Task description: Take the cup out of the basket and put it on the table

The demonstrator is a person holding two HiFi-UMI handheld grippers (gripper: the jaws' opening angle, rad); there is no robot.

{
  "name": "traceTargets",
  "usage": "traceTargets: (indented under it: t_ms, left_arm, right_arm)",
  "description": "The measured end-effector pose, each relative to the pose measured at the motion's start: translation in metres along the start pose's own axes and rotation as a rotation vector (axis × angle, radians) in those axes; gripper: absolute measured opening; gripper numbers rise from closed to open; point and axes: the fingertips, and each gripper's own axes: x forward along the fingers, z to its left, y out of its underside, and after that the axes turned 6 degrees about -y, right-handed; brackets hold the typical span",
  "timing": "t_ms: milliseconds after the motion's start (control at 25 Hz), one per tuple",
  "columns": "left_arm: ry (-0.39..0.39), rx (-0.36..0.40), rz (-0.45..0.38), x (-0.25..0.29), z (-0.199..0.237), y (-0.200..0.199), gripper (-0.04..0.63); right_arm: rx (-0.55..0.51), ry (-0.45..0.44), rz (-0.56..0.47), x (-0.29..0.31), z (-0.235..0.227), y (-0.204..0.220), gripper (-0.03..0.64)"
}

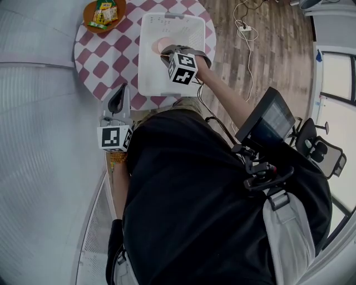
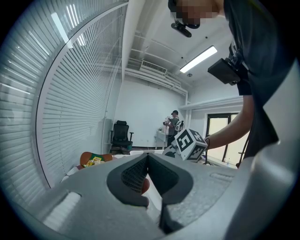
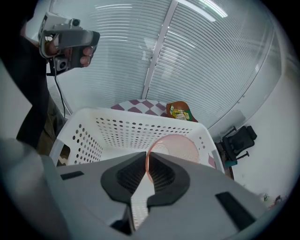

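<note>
Right tongs (image 3: 146, 158) pitched down in basket (image 3: 136, 127), seemingly pinching cup (image 3: 180, 146) rim.

"Was there any writing you could have read off?"

"No. The packets (image 1: 104, 12) in your orange bowl (image 1: 92, 23) carried print, but it was too small to make out. The cube (image 1: 182, 68) on your right gripper (image 1: 167, 51) and the one on your left gripper (image 1: 117, 101) bore only black-and-white square patterns, no letters or numbers."

"And the screen (image 1: 273, 119) beside you?"

"Nothing on it was legible."
</note>
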Motion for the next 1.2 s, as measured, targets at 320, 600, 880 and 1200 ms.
traceTargets:
  t_ms: [320,600,880,1200]
  left_arm:
    - [0.013,0.025,0.009,-0.001,-0.009,-0.01,0.005]
    - [0.028,0.036,0.019,0.002,-0.012,-0.01,0.005]
    - [0.052,0.043,0.019,0.005,-0.015,-0.011,0.005]
    - [0.071,0.048,0.023,0.007,-0.019,-0.01,0.005]
  right_arm:
    - [0.014,0.035,-0.064,-0.032,0.001,-0.015,0.027]
    - [0.033,0.062,-0.105,-0.045,-0.001,-0.021,0.028]
    - [0.017,0.087,-0.152,-0.058,0.004,-0.033,0.028]
    - [0.027,0.112,-0.251,-0.075,0.007,-0.056,0.027]
